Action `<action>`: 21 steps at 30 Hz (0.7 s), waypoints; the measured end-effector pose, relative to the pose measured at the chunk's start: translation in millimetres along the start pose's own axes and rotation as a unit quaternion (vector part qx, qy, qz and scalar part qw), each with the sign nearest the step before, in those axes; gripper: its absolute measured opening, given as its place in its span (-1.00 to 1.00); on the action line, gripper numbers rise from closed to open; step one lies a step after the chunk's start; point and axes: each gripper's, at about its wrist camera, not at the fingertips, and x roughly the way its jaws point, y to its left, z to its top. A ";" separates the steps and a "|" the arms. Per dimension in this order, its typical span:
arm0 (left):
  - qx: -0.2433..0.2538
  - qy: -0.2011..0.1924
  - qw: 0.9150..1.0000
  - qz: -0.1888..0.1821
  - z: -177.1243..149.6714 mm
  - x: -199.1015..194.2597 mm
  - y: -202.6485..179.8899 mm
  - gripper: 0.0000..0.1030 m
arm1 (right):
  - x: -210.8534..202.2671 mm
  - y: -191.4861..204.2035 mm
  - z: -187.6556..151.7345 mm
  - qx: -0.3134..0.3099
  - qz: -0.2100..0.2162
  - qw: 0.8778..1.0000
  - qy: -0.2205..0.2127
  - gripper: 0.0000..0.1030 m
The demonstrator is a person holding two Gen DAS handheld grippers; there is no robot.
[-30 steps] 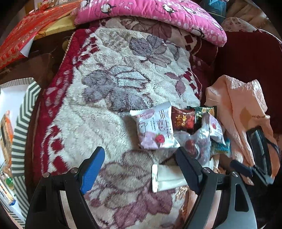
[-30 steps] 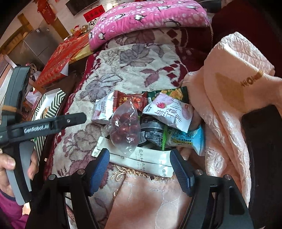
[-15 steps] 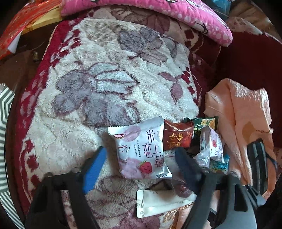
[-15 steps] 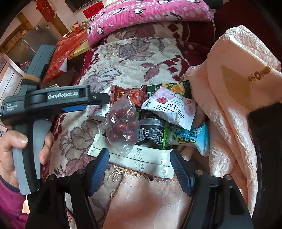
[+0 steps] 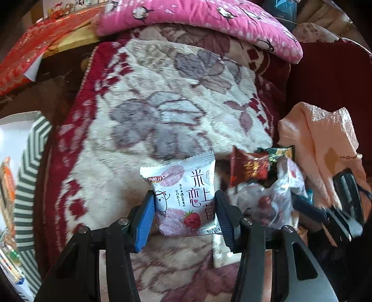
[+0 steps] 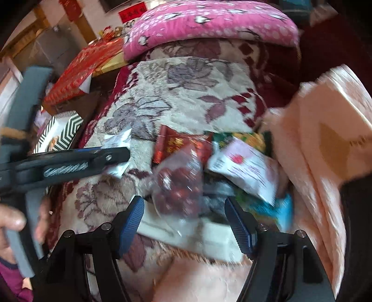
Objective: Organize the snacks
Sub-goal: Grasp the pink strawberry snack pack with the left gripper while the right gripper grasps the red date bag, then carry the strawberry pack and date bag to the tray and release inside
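A white snack packet with a strawberry print (image 5: pixel 183 197) sits between the blue pads of my left gripper (image 5: pixel 184 216). The jaws are closing and both pads press its side edges. The right wrist view shows that packet (image 6: pixel 117 141) held clear of the pile, to its left. The pile lies on a floral blanket (image 5: pixel 162 93): a clear bag of red dates (image 6: pixel 179 183), a red packet (image 6: pixel 176 144), a second white strawberry packet (image 6: pixel 244 167), a green packet (image 6: pixel 246 138) and long white sachets (image 6: pixel 209 239). My right gripper (image 6: pixel 183 218) hangs open just above the date bag and sachets.
A peach cloth (image 6: pixel 325 162) is bunched at the right of the pile. A box with a green-striped rim (image 5: pixel 30 167) stands off the blanket's left edge with some packets inside. A pink pillow (image 5: pixel 209 21) lies at the far end. A hand (image 6: pixel 14 220) grips the left gripper's handle.
My left gripper's jaws have narrowed onto the strawberry packet and drawn it left, away from the pile. The right gripper has shifted slightly over the pile and stayed open.
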 end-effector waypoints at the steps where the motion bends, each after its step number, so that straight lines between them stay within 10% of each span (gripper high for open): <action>1: -0.001 -0.001 1.000 0.002 -2.0 -1.7 2.7 -0.03 | 7.8 3.5 3.5 -0.005 -0.005 1.000 0.003 0.47; 3: -0.002 -0.002 1.000 0.004 -6.9 -6.2 9.8 -0.03 | 23.3 8.6 8.3 -0.015 -0.009 1.000 0.014 0.45; 5: -0.001 -0.005 1.000 0.009 -12.3 -10.5 15.5 -0.03 | 32.7 12.1 9.7 -0.030 -0.023 0.999 0.022 -0.18; 21: -0.010 -0.046 0.998 0.039 -39.7 -52.8 43.3 -0.02 | -15.6 27.6 -4.3 -0.015 0.039 0.999 -0.007 -0.28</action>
